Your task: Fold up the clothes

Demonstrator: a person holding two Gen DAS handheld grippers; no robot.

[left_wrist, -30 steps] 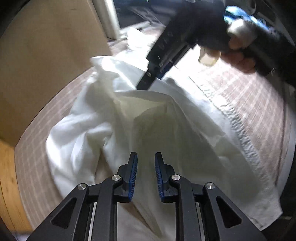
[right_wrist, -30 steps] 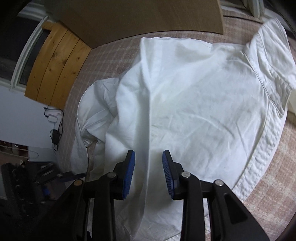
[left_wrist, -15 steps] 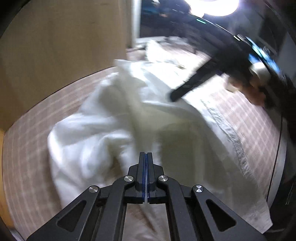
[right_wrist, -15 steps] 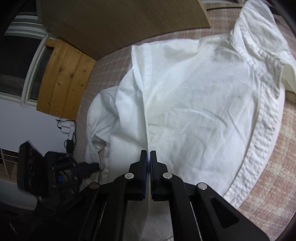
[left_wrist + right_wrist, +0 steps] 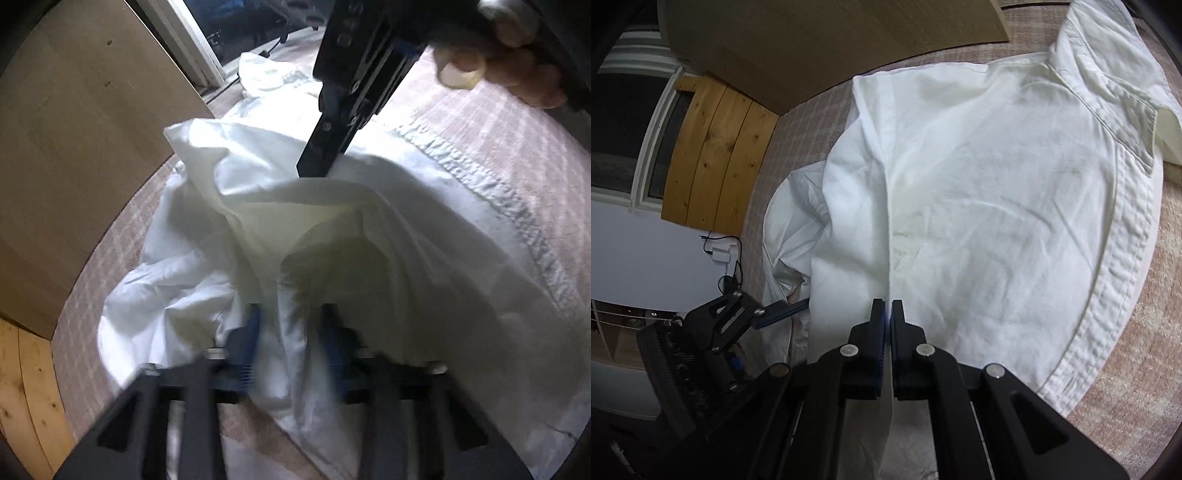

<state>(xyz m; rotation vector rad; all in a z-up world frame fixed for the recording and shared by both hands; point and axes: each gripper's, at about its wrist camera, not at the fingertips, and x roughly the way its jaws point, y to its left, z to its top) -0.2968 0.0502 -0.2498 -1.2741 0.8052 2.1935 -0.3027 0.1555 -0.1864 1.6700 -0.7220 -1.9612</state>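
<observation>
Though unlabelled, plain white shirt (image 5: 979, 192)

Left tongs (image 5: 291, 332) motion-blurred, shirt (image 5: 369, 229) overlapping.

No readable text, no label, brand, number or sign legible anywhere in either wrist view, white shirt (image 5: 979, 206) plain and unmarked where it showed, nothing printed on the cardboard (image 5: 74, 147)

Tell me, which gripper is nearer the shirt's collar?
Right. The right gripper pinches the shirt mid-body, below the collar; the left gripper sits farther off by the crumpled side.
</observation>
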